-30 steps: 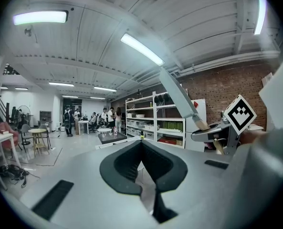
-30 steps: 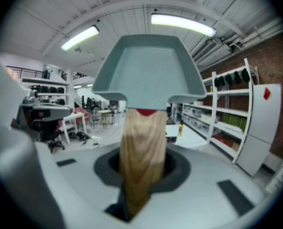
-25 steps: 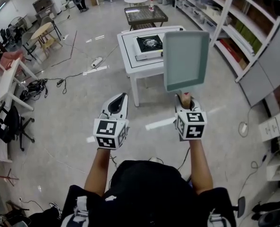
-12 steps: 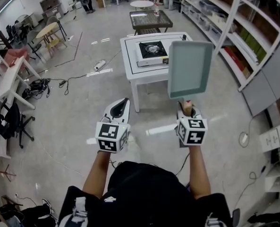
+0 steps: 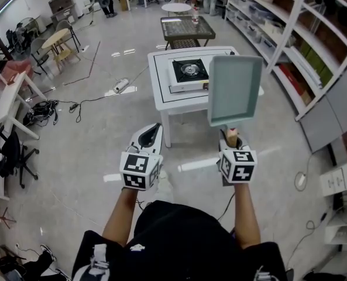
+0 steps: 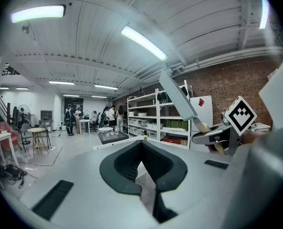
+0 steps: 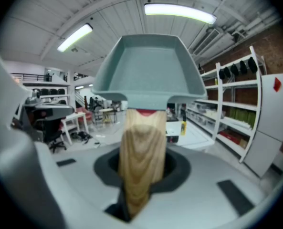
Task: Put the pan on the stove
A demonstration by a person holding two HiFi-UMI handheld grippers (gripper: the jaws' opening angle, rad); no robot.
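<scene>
Pale grey-green rectangular pan [image 5: 234, 89], rigid, shallow-walled, with a light wooden handle [image 5: 232, 134]: found held in the air, clear of every surface. In the head view it covered the right part of the white square table [image 5: 161, 92]. Whether it was over the table or short of it could not be told. The single-burner gas stove [image 5: 189, 70] stood on that table, just left of the pan in that view, with nothing on its burner.

Right gripper [image 5: 231, 139]: jaws clamped on the wooden handle, which ran straight out between them. Left gripper [image 5: 150, 131]: jaws pressed together, nothing between them, held beside the right gripper and apart from the pan.

Orientation: the long axis ran from the handle, nearest the person, out to the pan body, pointing towards the table. The left gripper view showed the pan nearly edge-on, rising at a slant from the handle, its open face turned back towards the person.

Handling, as judged: a stiff body that should not flex, probably light enough for one gripper. All its weight hangs ahead of the grip, so it would tend to droop or twist about the handle. The wood looked smooth and some slip is possible. The handle is the proper hold, and the thin walls offer a poorer one. Levelling will be needed before it is set on the burner.
</scene>
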